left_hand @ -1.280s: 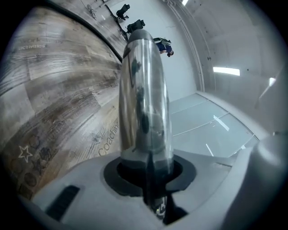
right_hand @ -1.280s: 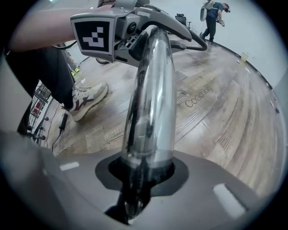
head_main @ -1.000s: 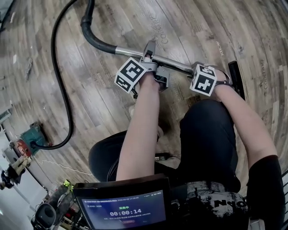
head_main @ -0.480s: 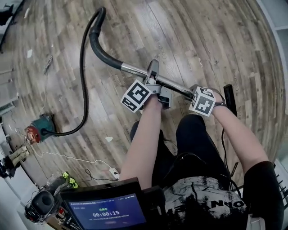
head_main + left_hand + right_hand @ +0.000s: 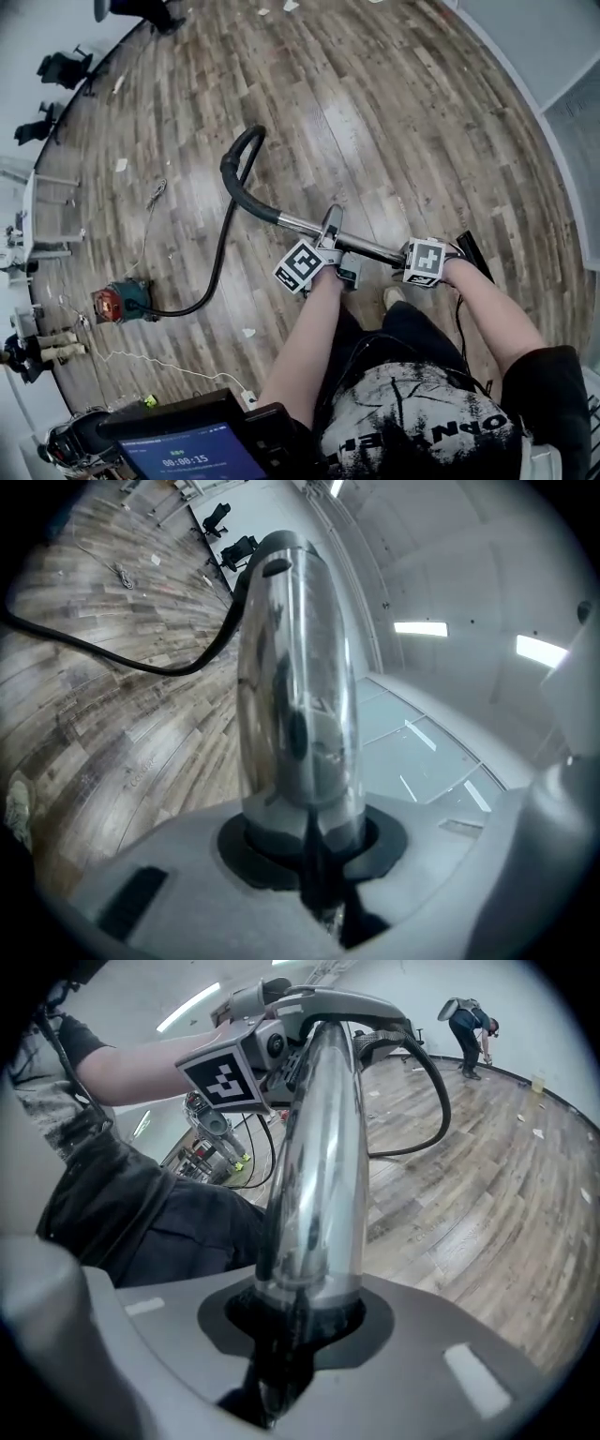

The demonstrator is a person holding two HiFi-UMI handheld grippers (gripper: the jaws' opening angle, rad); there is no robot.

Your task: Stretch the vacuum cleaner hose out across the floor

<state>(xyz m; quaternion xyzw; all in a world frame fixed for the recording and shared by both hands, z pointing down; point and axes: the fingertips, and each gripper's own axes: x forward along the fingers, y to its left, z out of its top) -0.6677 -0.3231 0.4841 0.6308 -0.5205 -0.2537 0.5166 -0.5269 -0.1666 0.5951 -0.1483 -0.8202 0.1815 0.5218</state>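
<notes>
The vacuum cleaner hose (image 5: 223, 246) is thin, black and slack. It starts at a thicker black curved grip (image 5: 236, 167) on the end of a chrome tube (image 5: 375, 249), arches over, then drops in 1 long bend across the wood floor (image 5: 394, 112) to the teal-and-red vacuum body (image 5: 120, 304) at the left edge of the head view. It lies curved, not yet pulled straight.

The left gripper (image 5: 307, 841) is clamped round the tube about midway along. Its 2 jaws have just been closing, with the tube between them. The right gripper (image 5: 298, 1309) is clamped on the same tube, nearer the black floor head (image 5: 472, 251). Each gripper carries a marker cube (image 5: 300, 266) with square black-and-white patterns.

At the bottom of the head view a screen (image 5: 192, 459) reads "00:00:15". White print on the person's black shirt (image 5: 422, 422) is too warped to read. Office chairs (image 5: 58, 67) stand by the far wall, and another person (image 5: 469, 1018) bends over across the room.
</notes>
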